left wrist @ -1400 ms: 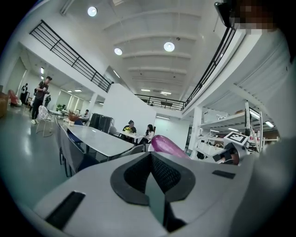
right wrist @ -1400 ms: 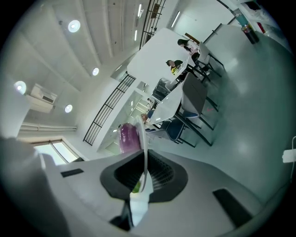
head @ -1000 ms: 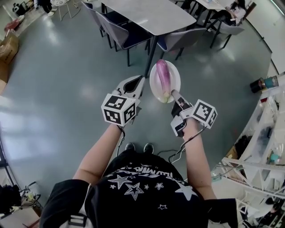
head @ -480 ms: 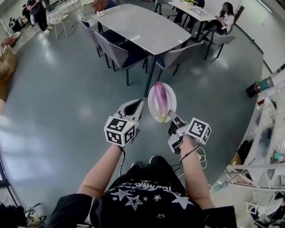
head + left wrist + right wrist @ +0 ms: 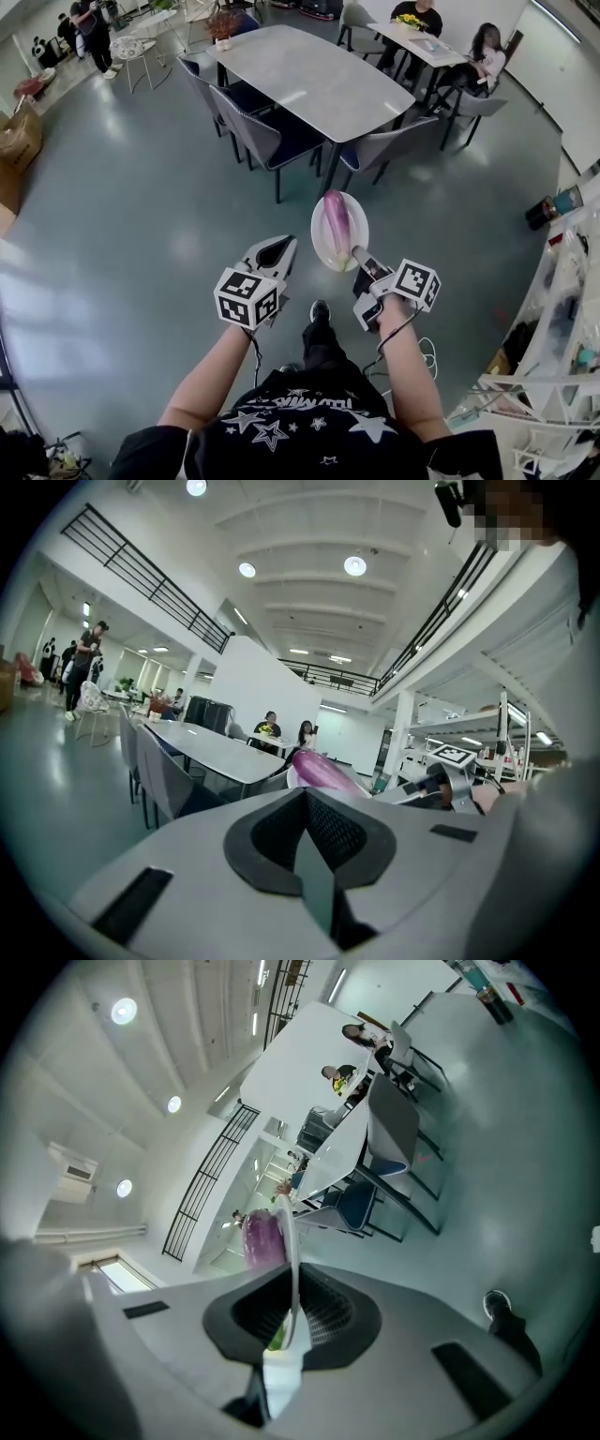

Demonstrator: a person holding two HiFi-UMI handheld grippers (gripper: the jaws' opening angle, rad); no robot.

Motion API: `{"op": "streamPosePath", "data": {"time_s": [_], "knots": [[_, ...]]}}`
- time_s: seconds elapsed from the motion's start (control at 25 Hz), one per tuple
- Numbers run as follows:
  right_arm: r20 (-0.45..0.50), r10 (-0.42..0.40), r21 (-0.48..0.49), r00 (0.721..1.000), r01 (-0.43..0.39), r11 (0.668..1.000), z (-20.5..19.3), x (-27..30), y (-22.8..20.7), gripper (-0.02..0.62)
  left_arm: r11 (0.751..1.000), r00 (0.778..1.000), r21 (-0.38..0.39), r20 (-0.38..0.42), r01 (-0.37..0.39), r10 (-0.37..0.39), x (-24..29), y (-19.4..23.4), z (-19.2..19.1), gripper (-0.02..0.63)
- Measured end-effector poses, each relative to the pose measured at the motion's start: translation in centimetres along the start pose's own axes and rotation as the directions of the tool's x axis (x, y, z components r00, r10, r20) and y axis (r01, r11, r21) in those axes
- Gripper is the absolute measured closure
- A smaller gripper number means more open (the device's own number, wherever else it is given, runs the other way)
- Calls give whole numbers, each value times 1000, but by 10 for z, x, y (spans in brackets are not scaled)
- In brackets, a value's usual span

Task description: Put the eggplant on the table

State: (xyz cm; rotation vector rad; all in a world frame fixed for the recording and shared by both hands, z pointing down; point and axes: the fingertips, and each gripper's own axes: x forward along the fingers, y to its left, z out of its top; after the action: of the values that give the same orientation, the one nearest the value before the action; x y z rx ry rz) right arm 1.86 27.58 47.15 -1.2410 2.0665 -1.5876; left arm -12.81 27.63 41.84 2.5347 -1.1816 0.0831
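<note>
1. Right claw (image 5: 357, 255) is clamped on the near rim of a white plate (image 5: 321, 246), which shows edge-on between its jaws in the right gripper view.
2. An eggplant (image 5: 336, 218) lies lengthwise on that plate, purple, with its green stem end toward the claw.
3. Left claw (image 5: 274, 251) has its jaws together with nothing between them. It sits just left of the plate at frame centre, apart from it.
4. Plate and eggplant are held in the air over the grey floor (image 5: 141, 187), below the long grey table (image 5: 309, 80) in the upper middle of the head view. Chairs (image 5: 272, 136) stand along the table's near side.
</note>
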Motion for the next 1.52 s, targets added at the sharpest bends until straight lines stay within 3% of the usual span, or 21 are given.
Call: {"op": "streamPosePath", "data": {"time_s": [0.44, 0.84, 1.16, 1.52], "knots": [[-89, 29, 1, 996, -29, 1000, 90, 81, -6, 575, 999, 999, -7, -15, -41, 41, 97, 45, 39, 598], [-105, 45, -36, 993, -49, 998, 194, 120, -30, 575, 994, 995, 48, -6, -103, 103, 195, 76, 89, 598], [-151, 66, -33, 986, -72, 997, 230, 144, -48, 574, 994, 995, 41, -13, -101, 101, 258, 71, 91, 598], [-154, 64, -19, 986, -68, 998, 238, 160, -53, 575, 993, 994, 50, 2, -108, 108, 267, 89, 101, 598]]}}
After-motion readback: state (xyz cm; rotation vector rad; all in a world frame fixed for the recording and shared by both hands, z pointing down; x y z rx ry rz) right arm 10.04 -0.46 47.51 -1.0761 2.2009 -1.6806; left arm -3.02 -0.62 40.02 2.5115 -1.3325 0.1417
